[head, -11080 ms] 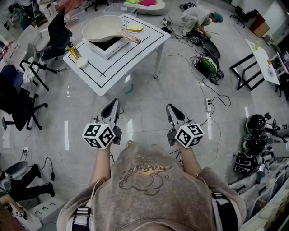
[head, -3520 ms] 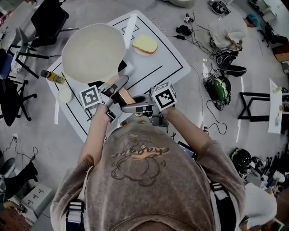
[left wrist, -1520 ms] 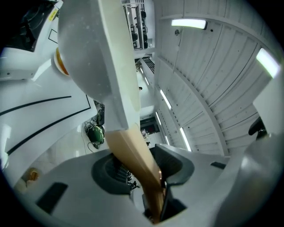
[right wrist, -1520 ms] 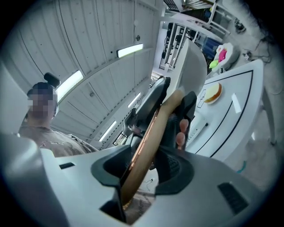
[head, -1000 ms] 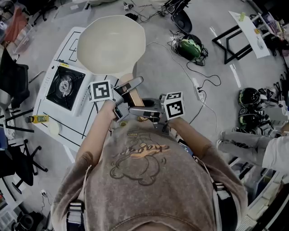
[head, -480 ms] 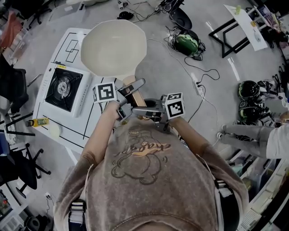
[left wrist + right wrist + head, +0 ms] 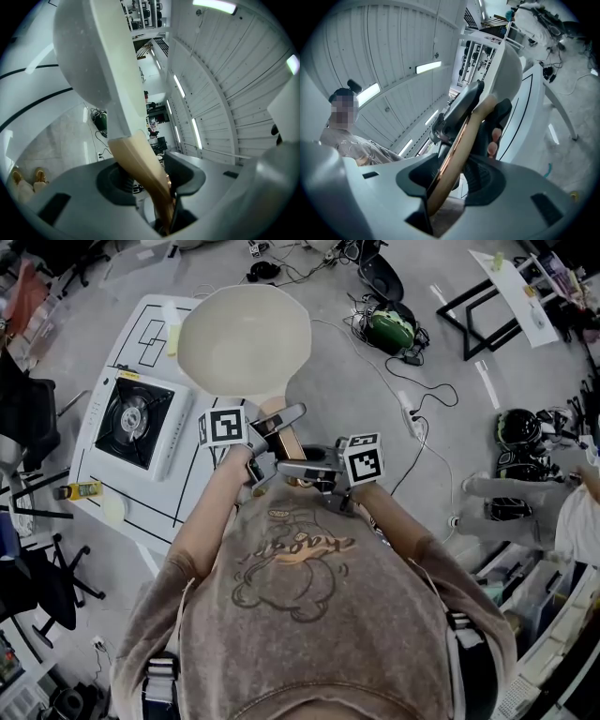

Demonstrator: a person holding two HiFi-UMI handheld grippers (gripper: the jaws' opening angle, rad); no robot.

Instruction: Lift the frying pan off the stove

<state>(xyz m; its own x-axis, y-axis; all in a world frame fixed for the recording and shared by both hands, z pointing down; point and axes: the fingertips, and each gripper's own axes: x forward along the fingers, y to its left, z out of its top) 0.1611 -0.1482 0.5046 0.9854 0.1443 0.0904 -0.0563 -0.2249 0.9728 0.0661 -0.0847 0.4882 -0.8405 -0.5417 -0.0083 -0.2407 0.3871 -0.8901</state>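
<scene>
Above the counter (image 7: pixel 192 479) edge: frying pan (image 7: pixel 244 341) hangs airborne, well apart from the stove (image 7: pixel 131 423) | left hand-held gripper (image 7: pixel 281 416) and right hand-held gripper (image 7: pixel 287 468) both pinch its wooden handle (image 7: pixel 280 439) | change: pan slightly farther from stove than a second ago | lift looks complete

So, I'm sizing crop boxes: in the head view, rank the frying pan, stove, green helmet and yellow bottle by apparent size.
1. frying pan, though held nearer the camera
2. stove
3. green helmet
4. yellow bottle
</scene>
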